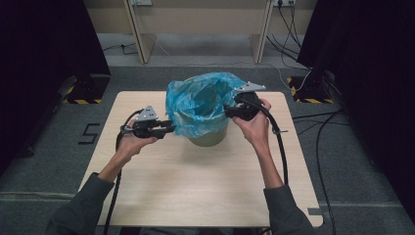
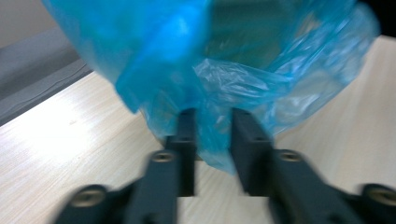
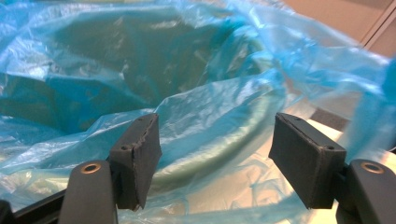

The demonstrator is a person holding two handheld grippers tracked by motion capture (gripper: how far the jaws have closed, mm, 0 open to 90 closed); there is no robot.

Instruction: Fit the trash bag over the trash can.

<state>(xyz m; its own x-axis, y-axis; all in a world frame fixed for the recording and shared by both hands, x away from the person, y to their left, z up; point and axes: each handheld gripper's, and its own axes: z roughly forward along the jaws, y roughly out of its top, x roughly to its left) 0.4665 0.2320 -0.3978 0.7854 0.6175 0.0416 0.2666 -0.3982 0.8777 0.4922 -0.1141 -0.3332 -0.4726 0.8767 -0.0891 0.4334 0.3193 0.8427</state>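
Here the left hand-held gripper (image 2: 212, 135) pinches the blue bag (image 1: 200, 100) (bin (image 1: 209, 137) beneath), the right hand-held gripper (image 3: 215, 158) gaping, holding nothing.

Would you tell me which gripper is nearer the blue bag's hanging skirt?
Left gripper: its jaws pinch the blue bag's hanging skirt. The right gripper is open at the rim.

grey carpet floor (image 1: 44, 161), black curtains (image 1: 44, 39), trailing cables (image 1: 323, 147).

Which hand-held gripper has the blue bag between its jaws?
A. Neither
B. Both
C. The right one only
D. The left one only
D. In the left gripper view the left hand-held gripper has its jaws close together on a fold of the bag; the right hand-held gripper has wide-open jaws, with the bag beyond them.
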